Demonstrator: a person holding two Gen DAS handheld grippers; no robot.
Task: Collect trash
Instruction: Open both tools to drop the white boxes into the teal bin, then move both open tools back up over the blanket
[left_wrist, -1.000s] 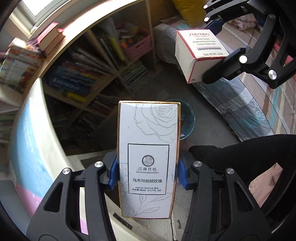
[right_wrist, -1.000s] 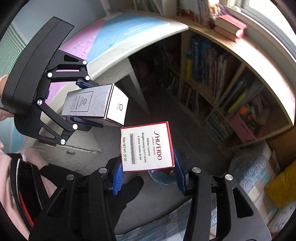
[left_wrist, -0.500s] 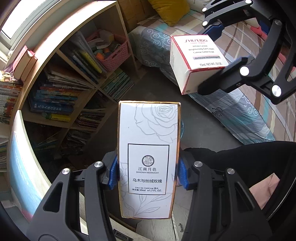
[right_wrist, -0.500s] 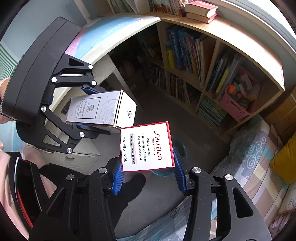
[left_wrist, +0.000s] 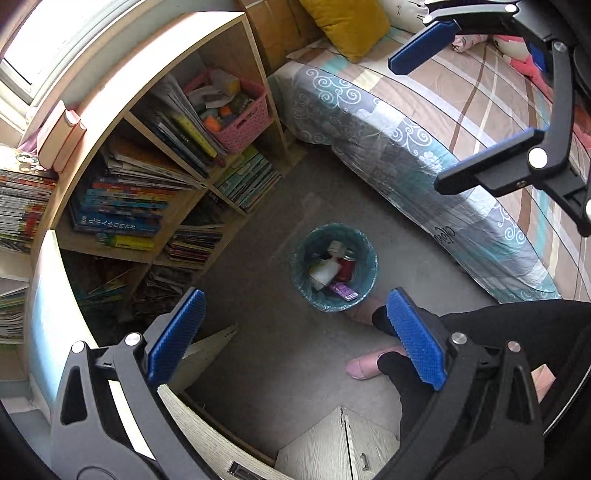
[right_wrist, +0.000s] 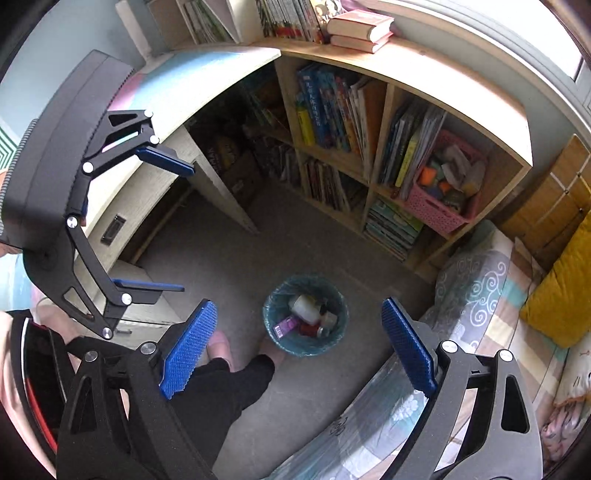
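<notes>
A round bin with a teal liner (left_wrist: 334, 267) stands on the grey floor below both grippers; it also shows in the right wrist view (right_wrist: 306, 315). It holds several pieces of trash: a white box (left_wrist: 323, 273), a red can (left_wrist: 345, 264) and a purple pack (left_wrist: 343, 290). My left gripper (left_wrist: 295, 336) is open and empty, high above the bin. My right gripper (right_wrist: 299, 349) is open and empty too, and shows at the upper right of the left wrist view (left_wrist: 465, 118). The perfume box and the cream box are in neither gripper.
A wooden bookshelf (left_wrist: 155, 166) full of books, with a pink basket (left_wrist: 236, 114), lines the wall. A bed with a patterned cover (left_wrist: 424, 147) is to the right. A desk and drawer unit (right_wrist: 147, 206) is at the left. The person's legs and pink slippers (left_wrist: 364, 365) are near the bin.
Both grippers have opened. The tall perfume box has left my left gripper and the red-edged cream box has left my right gripper. The view now looks down on the bin.
</notes>
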